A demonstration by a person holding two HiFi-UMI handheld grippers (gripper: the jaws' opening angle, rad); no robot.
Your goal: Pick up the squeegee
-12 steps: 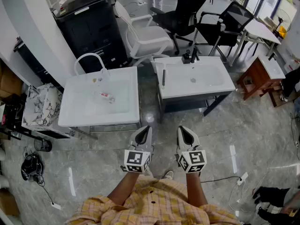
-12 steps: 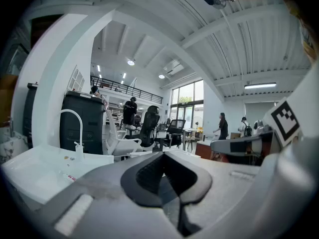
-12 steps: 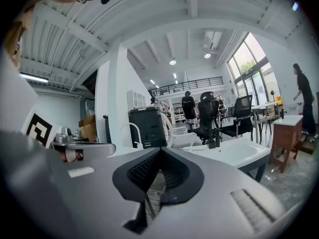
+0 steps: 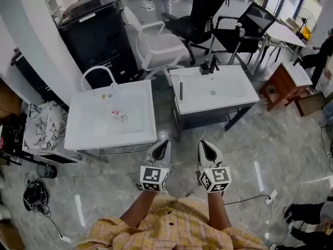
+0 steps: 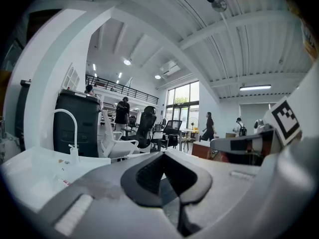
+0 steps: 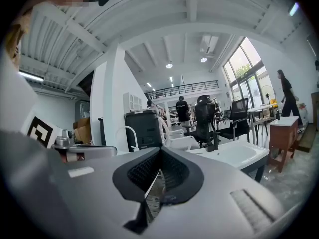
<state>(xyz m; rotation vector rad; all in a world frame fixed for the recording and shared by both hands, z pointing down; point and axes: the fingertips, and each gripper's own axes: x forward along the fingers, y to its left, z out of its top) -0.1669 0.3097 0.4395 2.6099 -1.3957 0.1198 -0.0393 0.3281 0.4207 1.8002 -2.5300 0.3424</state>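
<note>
A slim dark tool, apparently the squeegee [image 4: 181, 90], lies along the left rim of the right-hand white sink [image 4: 234, 100]. Both grippers hang over the floor well short of it, side by side in front of the person's body. The left gripper [image 4: 160, 149] is shut with nothing between its jaws, and its tips meet in the left gripper view [image 5: 164, 156]. Level with it, the right gripper [image 4: 207, 149] is also shut and empty, its jaws [image 6: 160, 153] pointing toward that sink [image 6: 234, 153].
A second white sink [image 4: 83, 134] with an arched white tap [image 4: 96, 69] stands at the left, with small items in its basin. A black tap [image 4: 209, 64] sits on the right sink. Behind are a black printer [image 4: 96, 30], office chairs [image 4: 156, 46] and a wooden stool [image 4: 283, 82].
Both grippers keep their place before the body. The head view has shifted slightly, so the sinks sit a little further left and up.
</note>
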